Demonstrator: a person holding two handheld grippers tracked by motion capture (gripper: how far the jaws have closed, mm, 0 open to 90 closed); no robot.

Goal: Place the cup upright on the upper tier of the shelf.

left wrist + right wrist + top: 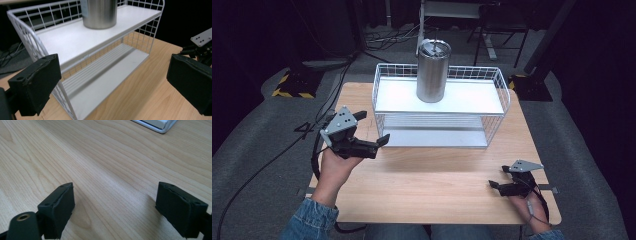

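A steel tumbler point(432, 70) with a lid stands upright on the top shelf of a white wire rack point(439, 107) at the back of the wooden table point(437, 185). My left gripper point(374, 127) is held off the rack's front left corner, open and holding nothing. In the left gripper view its jaws point(115, 82) spread wide around the rack point(75, 42), with the tumbler's base point(100, 15) above. My right gripper point(498, 176) hovers low near the table's front right, open. In the right gripper view its jaws point(115, 207) frame bare wood.
The rack has a lower shelf point(434, 136) with nothing on it. A corner of the rack's base point(160, 125) shows at the top of the right gripper view. Cables point(277, 160) and stand bases lie on the grey floor around the table.
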